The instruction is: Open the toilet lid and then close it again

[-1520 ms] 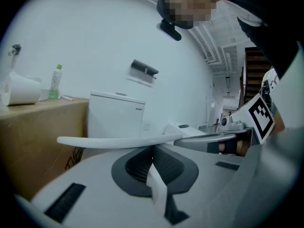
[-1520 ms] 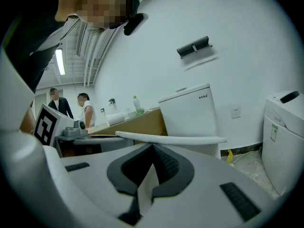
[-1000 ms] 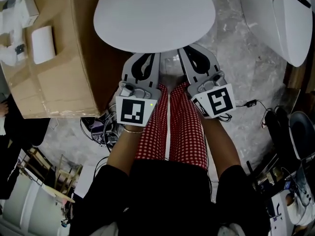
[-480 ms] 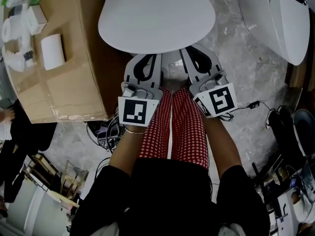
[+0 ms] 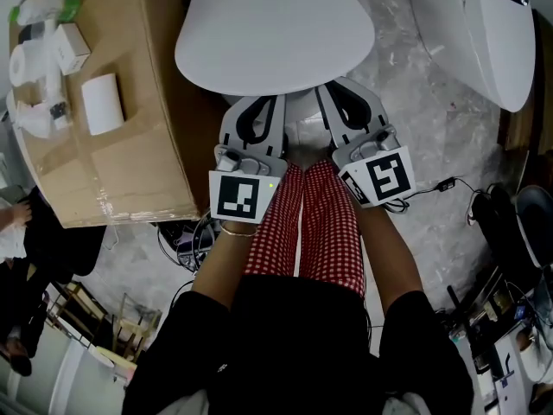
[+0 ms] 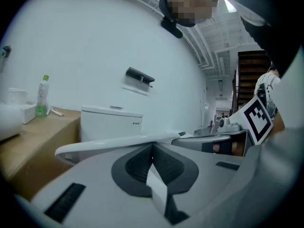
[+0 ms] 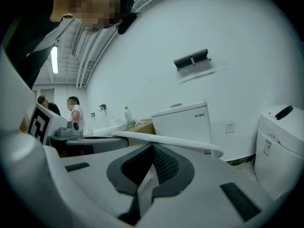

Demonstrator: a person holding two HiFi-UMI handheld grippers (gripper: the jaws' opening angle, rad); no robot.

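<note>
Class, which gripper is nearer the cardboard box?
Left. The left gripper sits just right of the box, at the lid's front edge. The right gripper is further right, beyond the left one.

I wear a black top [image 5: 294, 344] and red-and-white checked trousers [image 5: 302, 232]. Thin bracelet [image 5: 232, 229] just left of the trousers, gold I think. Beyond the trousers, my left gripper [image 5: 257, 104] and right gripper [image 5: 340, 93]: pale grey shells, dark ribbed pads [image 6: 166, 163]. White marker cubes with black squares: left cube [image 5: 238, 195] with a green light, right cube [image 5: 386, 175].
</note>
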